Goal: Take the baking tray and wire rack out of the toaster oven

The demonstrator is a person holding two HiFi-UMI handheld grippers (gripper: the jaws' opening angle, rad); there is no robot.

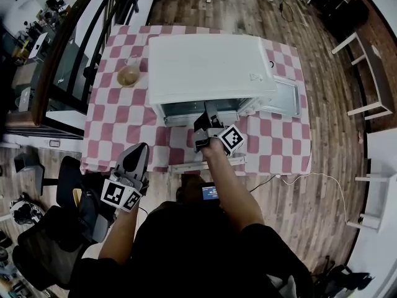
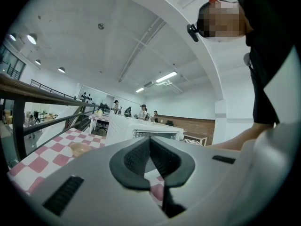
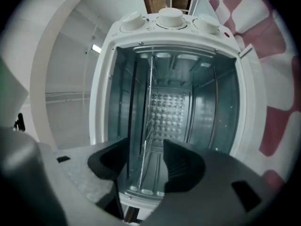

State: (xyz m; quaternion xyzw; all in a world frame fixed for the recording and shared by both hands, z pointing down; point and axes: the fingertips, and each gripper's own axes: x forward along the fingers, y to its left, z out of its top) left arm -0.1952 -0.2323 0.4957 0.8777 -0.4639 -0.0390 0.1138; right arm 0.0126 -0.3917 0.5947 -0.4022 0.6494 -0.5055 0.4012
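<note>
Facing open toaster oven, right tongs apart

One bench bears one toaster oven, one baking tray and one bowl. The oven counts three knobs and one wire rack. Two tongs show: the left tongs and the right tongs. At least three people stand far off.
</note>
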